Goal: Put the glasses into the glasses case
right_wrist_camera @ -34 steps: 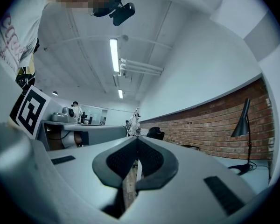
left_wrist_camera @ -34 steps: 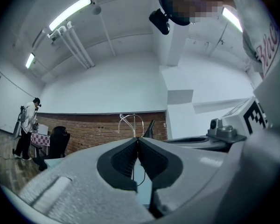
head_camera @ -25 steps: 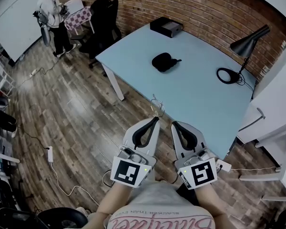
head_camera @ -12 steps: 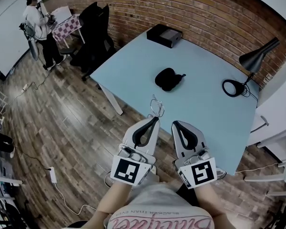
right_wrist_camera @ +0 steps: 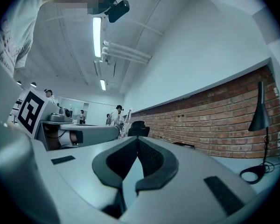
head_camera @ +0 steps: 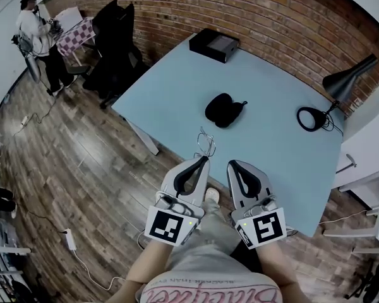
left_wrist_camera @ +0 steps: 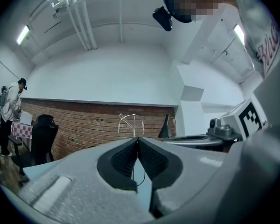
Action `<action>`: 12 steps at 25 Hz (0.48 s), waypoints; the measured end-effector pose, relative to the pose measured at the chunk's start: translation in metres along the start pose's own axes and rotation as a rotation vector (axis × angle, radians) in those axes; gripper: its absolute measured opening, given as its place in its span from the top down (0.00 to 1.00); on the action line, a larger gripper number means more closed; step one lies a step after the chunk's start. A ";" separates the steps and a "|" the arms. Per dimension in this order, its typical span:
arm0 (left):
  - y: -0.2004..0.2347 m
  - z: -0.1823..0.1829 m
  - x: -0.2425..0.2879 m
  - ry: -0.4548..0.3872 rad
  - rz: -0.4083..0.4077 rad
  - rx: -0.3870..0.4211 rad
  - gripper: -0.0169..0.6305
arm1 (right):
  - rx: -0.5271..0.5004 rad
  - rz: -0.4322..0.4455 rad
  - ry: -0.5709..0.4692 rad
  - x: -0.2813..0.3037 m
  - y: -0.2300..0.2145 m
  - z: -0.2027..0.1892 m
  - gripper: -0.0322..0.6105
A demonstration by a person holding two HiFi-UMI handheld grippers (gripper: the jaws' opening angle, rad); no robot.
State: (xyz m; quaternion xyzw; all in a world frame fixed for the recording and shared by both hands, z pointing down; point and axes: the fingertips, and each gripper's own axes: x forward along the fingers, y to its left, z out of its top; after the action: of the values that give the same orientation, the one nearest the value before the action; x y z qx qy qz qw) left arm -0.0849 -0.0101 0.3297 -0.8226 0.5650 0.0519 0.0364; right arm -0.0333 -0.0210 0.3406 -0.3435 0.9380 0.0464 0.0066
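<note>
A closed black glasses case point(head_camera: 223, 110) lies in the middle of the light blue table point(head_camera: 177, 87). Thin wire-frame glasses point(head_camera: 205, 145) stick up from the tip of my left gripper point(head_camera: 206, 159), which is shut on them, held in the air over the table's near edge. In the left gripper view the glasses point(left_wrist_camera: 130, 123) rise just beyond the closed jaws of the left gripper point(left_wrist_camera: 138, 139). My right gripper point(head_camera: 231, 164) hangs beside the left one, shut with nothing in it; in its own view the right gripper point(right_wrist_camera: 138, 139) has its pads together.
A black box point(head_camera: 213, 44) sits at the table's far corner by the brick wall. A black desk lamp point(head_camera: 344, 81) stands at the right, its round base point(head_camera: 311, 118) on the table. Black chairs point(head_camera: 114, 43) and a person point(head_camera: 35, 36) are at the far left. A white desk point(head_camera: 366, 160) borders the right.
The table and the case have come nearer and lower in the head view. Both grippers hold the same pose, the left one still shut on the glasses.
</note>
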 end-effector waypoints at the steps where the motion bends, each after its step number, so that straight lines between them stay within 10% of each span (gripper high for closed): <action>1: 0.003 -0.004 0.004 0.009 -0.001 -0.012 0.96 | 0.004 -0.002 0.004 0.006 -0.003 -0.003 0.93; 12: 0.066 -0.029 0.100 0.067 -0.065 -0.024 0.96 | 0.043 -0.059 0.043 0.088 -0.069 -0.030 0.93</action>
State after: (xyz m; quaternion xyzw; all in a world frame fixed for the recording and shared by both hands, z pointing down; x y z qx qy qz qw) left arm -0.1092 -0.1296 0.3460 -0.8421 0.5384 0.0301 0.0093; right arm -0.0557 -0.1329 0.3613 -0.3715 0.9282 0.0188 -0.0049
